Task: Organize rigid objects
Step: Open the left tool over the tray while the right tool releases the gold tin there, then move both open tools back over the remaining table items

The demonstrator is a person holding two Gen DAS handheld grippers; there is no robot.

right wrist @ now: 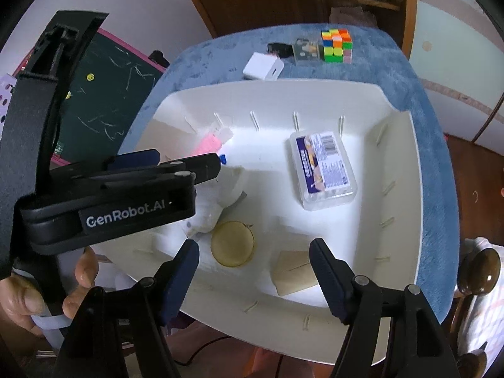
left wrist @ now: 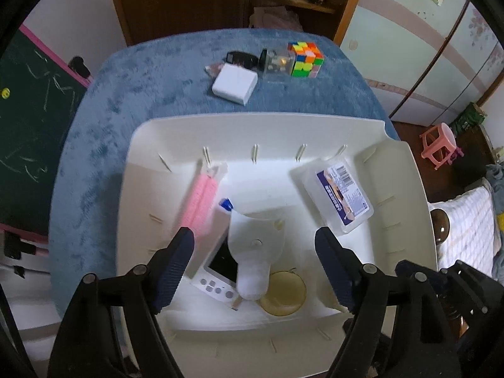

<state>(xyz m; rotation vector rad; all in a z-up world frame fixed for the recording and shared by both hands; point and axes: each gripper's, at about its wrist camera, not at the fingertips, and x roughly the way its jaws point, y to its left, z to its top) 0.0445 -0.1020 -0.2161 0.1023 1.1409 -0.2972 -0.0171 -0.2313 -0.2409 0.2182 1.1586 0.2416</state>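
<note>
A white plastic bin (left wrist: 252, 119) (right wrist: 283, 88) sits on a blue cloth. It holds a pink comb (left wrist: 201, 201), a blue-capped white tube (left wrist: 225, 204), a white clock with a dark screen (left wrist: 220, 267), a white scoop-shaped piece (left wrist: 255, 252), an amber round dish (left wrist: 285, 293) (right wrist: 233, 247), a labelled clear box (left wrist: 340, 195) (right wrist: 321, 167) and a beige flat block (right wrist: 294, 272). My left gripper (left wrist: 255, 267) (right wrist: 189, 160) hangs open over the scoop-shaped piece and clock, its pads touching nothing. My right gripper (right wrist: 256, 271) is open above the bin's near edge, straddling the beige block without touching it.
Beyond the bin on the cloth stand a white box (left wrist: 234, 83) (right wrist: 263, 66), a black item (left wrist: 241, 58), a small clear case (left wrist: 277, 61) and a colour cube (left wrist: 305, 58) (right wrist: 335, 45). A chalkboard (left wrist: 28, 119) stands left. A hand (right wrist: 22, 302) grips the left tool.
</note>
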